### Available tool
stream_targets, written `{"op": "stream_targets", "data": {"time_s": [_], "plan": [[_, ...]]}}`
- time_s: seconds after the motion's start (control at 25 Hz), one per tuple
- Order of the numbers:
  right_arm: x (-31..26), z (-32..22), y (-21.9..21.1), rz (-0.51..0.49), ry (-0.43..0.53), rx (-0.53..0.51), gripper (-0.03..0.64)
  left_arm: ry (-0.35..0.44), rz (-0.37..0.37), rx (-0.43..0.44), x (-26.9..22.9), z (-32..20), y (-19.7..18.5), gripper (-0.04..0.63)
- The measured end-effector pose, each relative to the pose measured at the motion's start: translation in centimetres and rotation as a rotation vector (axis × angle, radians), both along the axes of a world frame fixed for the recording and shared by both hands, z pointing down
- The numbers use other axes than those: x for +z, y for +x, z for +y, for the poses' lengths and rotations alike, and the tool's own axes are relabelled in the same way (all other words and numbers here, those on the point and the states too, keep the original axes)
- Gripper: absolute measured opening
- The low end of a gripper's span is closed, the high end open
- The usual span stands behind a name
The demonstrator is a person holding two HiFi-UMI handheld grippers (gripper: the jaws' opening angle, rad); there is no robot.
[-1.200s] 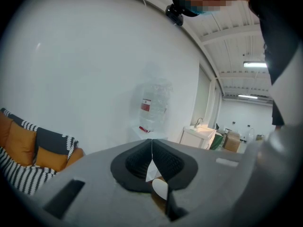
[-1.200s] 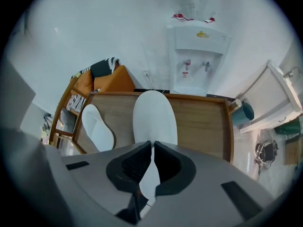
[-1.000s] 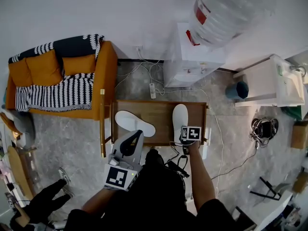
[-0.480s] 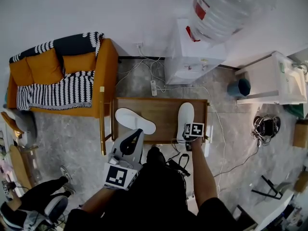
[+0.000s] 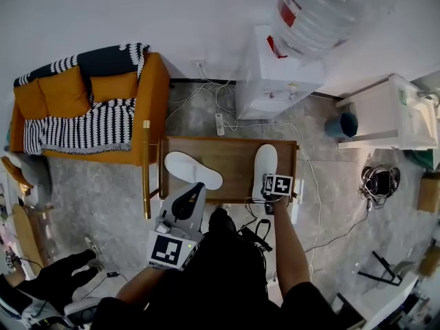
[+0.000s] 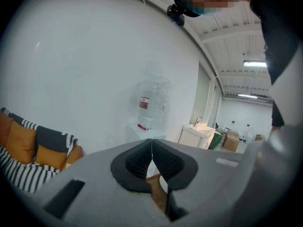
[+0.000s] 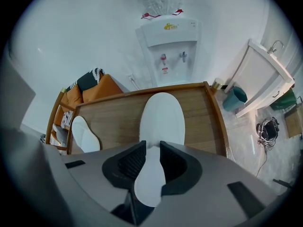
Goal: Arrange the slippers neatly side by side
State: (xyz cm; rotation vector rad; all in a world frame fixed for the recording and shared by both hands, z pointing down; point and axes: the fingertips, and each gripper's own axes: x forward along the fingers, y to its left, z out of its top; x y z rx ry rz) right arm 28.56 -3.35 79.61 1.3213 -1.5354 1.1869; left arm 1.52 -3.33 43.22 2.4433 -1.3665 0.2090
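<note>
Two white slippers lie on the wooden table. The left slipper lies slanted at the table's left side. The right slipper points straight away at the right side. My right gripper points steeply down over that slipper's heel. Its jaws have just been opening, and the heel sits loose between them. My left gripper hovers at the near left edge, shut and empty, aimed across the room.
An orange sofa with a striped blanket stands left of the table. A white water dispenser with its bottle stands behind, a white sink cabinet and blue bin at right. Cables trail on the floor.
The right slipper and my right gripper have shifted slightly to the right on the table. The left gripper and the left slipper have stayed where they were.
</note>
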Motion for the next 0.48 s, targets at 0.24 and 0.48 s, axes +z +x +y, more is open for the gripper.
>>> {"op": "stream_targets", "data": {"time_s": [0.24, 0.48], "plan": [[-1.5, 0.2, 0.1, 0.007, 0.032, 0.009, 0.086, 0.015, 0.007, 0.000, -0.5, 0.5, 0.0, 0.017], [-4.9, -0.5, -0.3, 0.015, 0.144, 0.019, 0.053, 0.054, 0.019, -0.009, -1.2, 0.9, -0.3, 0.017]]}}
